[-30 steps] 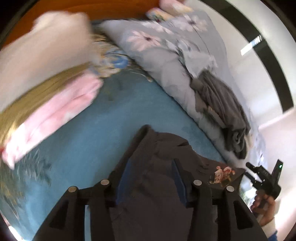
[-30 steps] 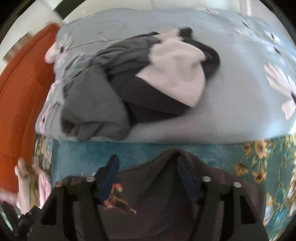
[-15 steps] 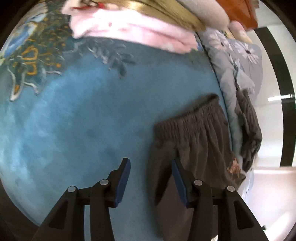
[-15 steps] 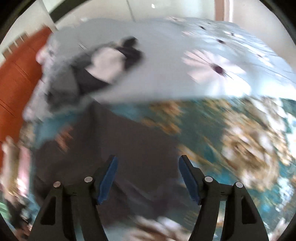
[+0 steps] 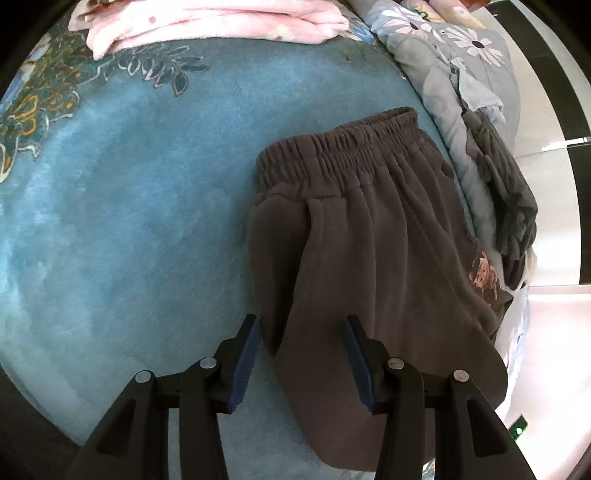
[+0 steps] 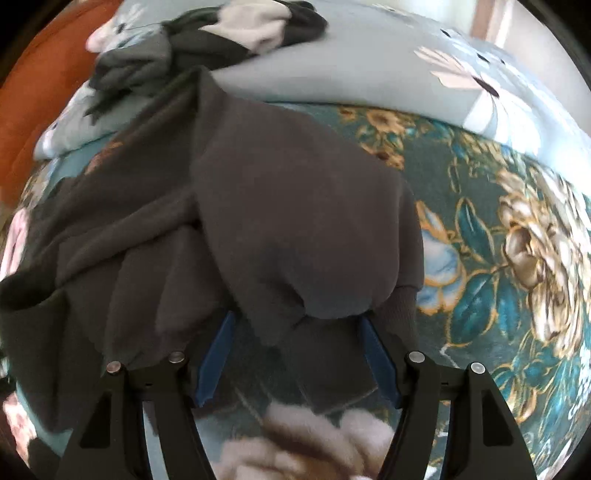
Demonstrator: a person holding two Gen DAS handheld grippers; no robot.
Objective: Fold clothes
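The dark brown pants [image 5: 376, 236] lie on a blue bed cover [image 5: 129, 229] with flowers and leaves printed on it. The top of the pants has a stretchy, bunched-up waistband [image 5: 340, 151]. The soft cloth falls in long folds below it. A small cartoon picture [image 5: 485, 275] sits near one edge.

The left hand-held gripper [image 5: 301, 354] is let go, with its blue pads apart. The side edge of the pants lies between the pads, but they do not squeeze it.

In the right wrist view the pants [image 6: 280, 221] look lumpy and folded over. The right hand-held gripper [image 6: 295, 354] has its blue pads wide apart too. Cloth drapes over the tips and hangs between them, and the pads do not pinch it.

A folded pink cloth [image 5: 221, 18] lies at the far end of the bed. A grey flowered quilt [image 5: 454, 70] lies beside the pants, with a heap of grey clothes [image 5: 509, 192] on it.
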